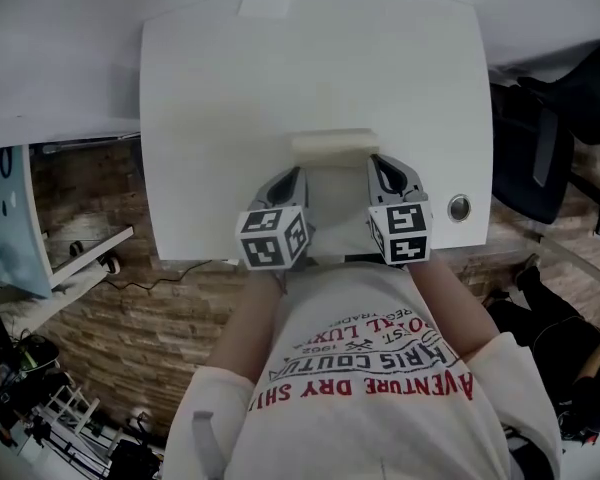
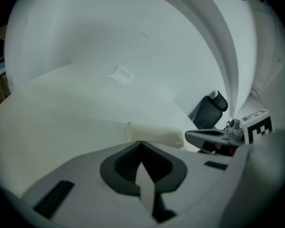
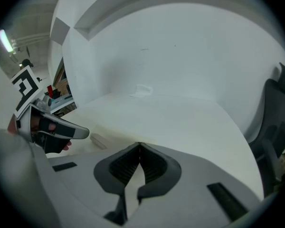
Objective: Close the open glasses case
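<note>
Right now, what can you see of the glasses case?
The case is a pale cream, matte, oblong box lying crosswise on the white table, towards the edge nearest the person. Its near side looks lower and paler, but whether the lid stands open is not clear. The left gripper and right gripper, both shut and empty, point at its two ends; contact cannot be confirmed.

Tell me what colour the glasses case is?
Cream. The glasses case shows best in the head view.
</note>
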Tool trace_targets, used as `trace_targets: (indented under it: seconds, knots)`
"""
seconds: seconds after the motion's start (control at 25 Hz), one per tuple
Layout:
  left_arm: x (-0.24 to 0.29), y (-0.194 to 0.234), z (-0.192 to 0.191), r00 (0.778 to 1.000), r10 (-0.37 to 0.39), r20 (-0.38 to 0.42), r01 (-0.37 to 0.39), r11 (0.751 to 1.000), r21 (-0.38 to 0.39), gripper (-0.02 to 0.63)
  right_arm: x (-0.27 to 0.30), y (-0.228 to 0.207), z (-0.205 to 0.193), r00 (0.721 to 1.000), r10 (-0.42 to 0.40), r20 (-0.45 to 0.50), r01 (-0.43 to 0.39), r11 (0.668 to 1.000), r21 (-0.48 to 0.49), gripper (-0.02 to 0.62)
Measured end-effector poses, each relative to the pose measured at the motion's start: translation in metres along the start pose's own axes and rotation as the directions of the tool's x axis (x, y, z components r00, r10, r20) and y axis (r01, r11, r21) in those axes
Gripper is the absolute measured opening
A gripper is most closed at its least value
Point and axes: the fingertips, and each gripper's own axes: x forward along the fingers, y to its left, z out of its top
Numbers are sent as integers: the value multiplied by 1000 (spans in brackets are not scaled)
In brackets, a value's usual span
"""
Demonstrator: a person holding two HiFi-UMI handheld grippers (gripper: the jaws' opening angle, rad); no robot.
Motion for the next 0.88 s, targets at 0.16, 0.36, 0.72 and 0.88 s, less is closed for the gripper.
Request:
trace_targets:
  seconds: [0.16, 0.36, 0.72, 0.88]
  knots:
    - [-19, -14, 27, 997, -16, 71, 13, 999, 39, 5, -23, 8, 34, 996, 9, 84, -4, 998, -61, 12]
    - [-51, -45, 82, 974, -65, 217, 30, 987, 160, 5, -57, 11, 90, 972, 22, 234, -5, 997, -72, 12]
    - [-120, -92, 158, 878, -144, 456, -11, 948, 319, 5, -108, 12, 151, 916, 5, 401, 39, 994, -102, 12]
    - [-132, -95, 169, 863, -146, 484, -26, 943, 331, 5, -117, 11, 165, 902, 14, 431, 32, 995, -98, 12]
